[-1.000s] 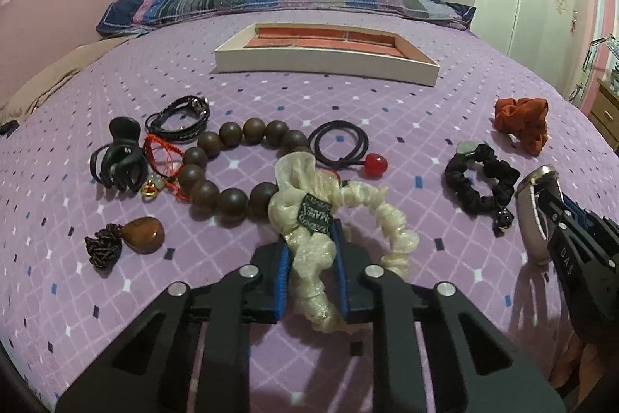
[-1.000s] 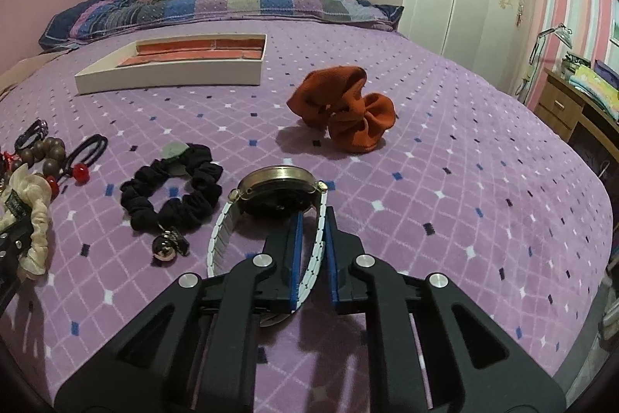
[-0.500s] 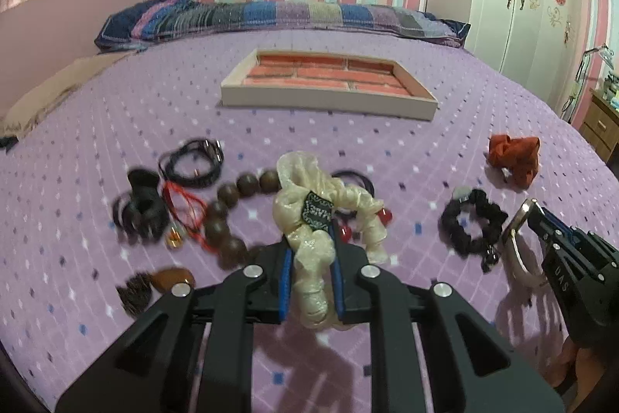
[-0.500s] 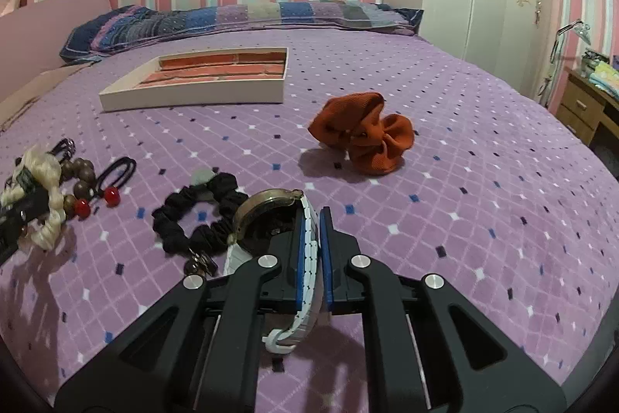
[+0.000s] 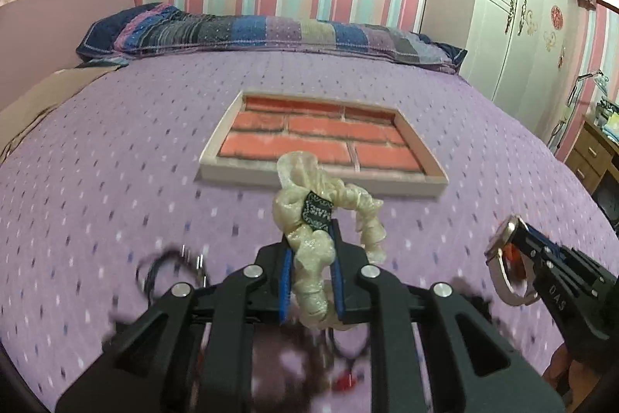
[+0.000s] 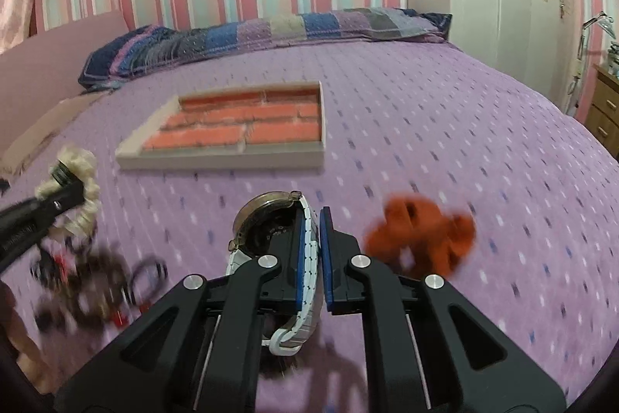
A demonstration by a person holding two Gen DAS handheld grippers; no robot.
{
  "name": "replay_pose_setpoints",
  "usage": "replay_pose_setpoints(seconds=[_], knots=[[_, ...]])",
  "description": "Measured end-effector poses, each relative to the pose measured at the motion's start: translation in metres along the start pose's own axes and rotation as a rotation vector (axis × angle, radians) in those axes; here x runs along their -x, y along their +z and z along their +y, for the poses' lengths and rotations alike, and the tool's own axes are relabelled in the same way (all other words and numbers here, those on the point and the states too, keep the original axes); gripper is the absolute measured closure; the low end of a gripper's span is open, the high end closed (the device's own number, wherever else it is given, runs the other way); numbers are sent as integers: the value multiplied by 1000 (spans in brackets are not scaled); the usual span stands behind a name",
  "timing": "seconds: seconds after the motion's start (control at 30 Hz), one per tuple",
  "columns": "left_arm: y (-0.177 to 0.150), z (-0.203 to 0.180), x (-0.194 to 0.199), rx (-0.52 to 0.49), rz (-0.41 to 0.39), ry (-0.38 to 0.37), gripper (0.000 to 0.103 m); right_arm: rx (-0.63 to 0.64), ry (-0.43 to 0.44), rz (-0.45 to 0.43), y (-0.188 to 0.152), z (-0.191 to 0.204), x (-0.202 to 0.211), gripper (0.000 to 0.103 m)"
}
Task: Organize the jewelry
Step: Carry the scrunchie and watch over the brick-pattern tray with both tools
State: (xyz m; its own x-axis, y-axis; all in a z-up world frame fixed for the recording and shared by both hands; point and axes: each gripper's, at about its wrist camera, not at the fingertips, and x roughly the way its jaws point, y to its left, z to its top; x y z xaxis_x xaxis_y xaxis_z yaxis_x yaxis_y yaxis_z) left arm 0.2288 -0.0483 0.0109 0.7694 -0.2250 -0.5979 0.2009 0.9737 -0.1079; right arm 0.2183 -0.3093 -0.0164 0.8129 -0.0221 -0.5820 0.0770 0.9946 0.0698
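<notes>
Cream scrunchie, white-strap watch, orange scrunchie, brick-pattern tray, purple diamond-print bedspread

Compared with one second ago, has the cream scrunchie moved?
Yes. The cream scrunchie, clamped in the left gripper, has risen off the bedspread and toward the brick-patterned tray.

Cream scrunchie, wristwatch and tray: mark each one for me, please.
Cream scrunchie (image 5: 314, 250), left wrist view, gathered fabric between the pads.
Wristwatch (image 6: 308, 250), right wrist view, white strap clamped between the pads.
Tray (image 6: 220, 163), right wrist view, near rim.
</notes>
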Motion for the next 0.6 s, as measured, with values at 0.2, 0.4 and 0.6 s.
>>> replay_pose_setpoints(seconds=[0.2, 0.4, 0.6], knots=[[75, 4, -45, -19, -39, -4, 86, 1, 28, -38, 79, 14, -54, 95], [133, 14, -116, -25, 8, 3, 86, -13, 13, 2, 137, 18, -139, 95], [164, 31, -207, -49, 114, 26, 86, 12, -60, 99, 159, 17, -225, 95]])
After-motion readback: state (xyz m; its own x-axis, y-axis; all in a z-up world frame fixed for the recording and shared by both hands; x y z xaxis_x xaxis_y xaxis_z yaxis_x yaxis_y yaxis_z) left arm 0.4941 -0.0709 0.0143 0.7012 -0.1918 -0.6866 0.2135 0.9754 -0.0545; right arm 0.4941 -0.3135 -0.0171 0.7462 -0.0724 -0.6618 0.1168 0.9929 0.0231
